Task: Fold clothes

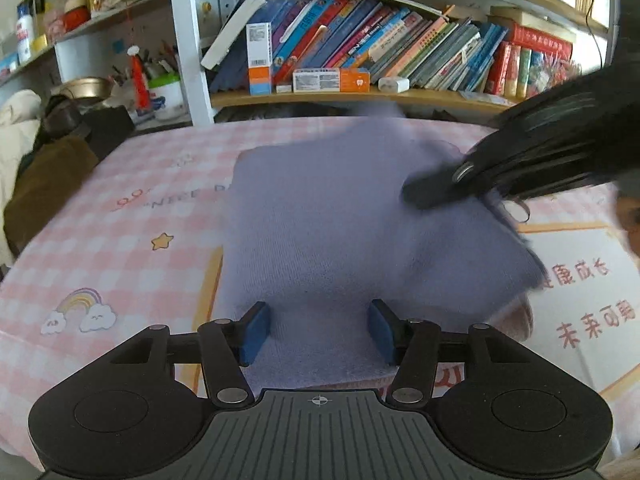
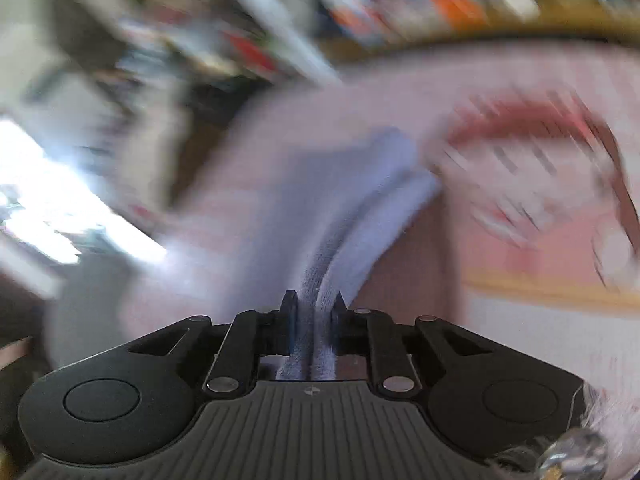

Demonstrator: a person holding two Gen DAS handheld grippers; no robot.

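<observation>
Lavender knit garment lies near the middle of the pink checked bedsheet, already gathered into a thick, roughly square bundle of several layers, so I judge the folding well along. Right gripper has its jaws nearly closed on a doubled edge of that garment, 2 layers showing between the pads; from the left wrist view it reaches in over the bundle's right side. Left gripper stands about half open, pads clear of the cloth, with the near edge lying between them and nothing gripped. Left to do, as I judge it: bring the pinched edge over, flatten it, and square up the loose right-hand layers.
</observation>
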